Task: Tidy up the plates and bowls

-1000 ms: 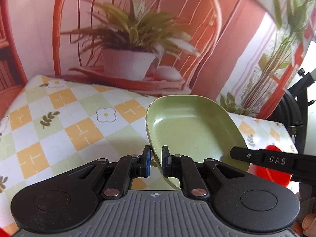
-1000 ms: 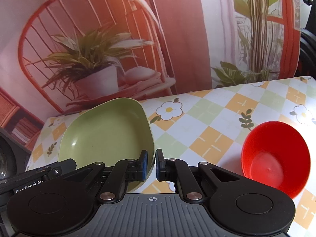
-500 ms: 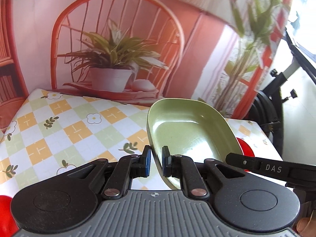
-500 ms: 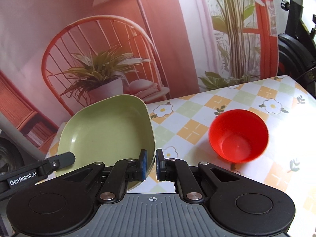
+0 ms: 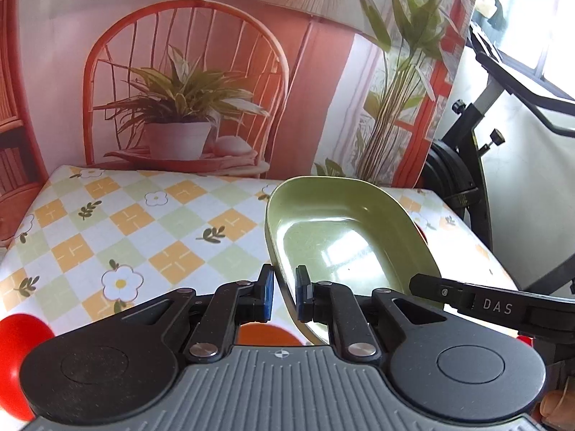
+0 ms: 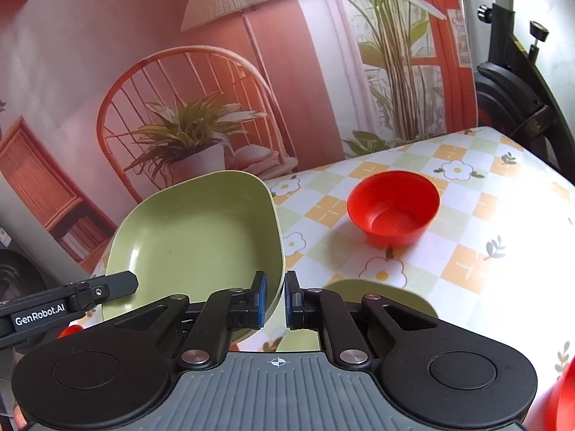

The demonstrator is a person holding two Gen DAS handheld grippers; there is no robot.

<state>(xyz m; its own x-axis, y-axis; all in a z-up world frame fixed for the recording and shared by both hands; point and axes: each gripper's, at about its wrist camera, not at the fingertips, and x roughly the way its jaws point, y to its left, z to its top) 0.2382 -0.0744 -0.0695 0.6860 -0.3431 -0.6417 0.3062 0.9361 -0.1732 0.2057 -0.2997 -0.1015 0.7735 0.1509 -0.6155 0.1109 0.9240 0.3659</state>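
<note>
Left gripper (image 5: pixel 284 294) clamped on the near left rim of a green plate (image 5: pixel 345 237), blue pads either side of the edge. Right gripper (image 6: pixel 276 300) clamped on the opposite rim of the same plate (image 6: pixel 194 244). Plate held up off a checked tablecloth (image 5: pixel 136 222), tilted between the two. Beneath the right gripper, a second green plate (image 6: pixel 377 294) lying flat. Farther back, a red bowl (image 6: pixel 393 206) upright on the cloth, well apart. Behind, a printed backdrop (image 6: pixel 222 72).
</note>
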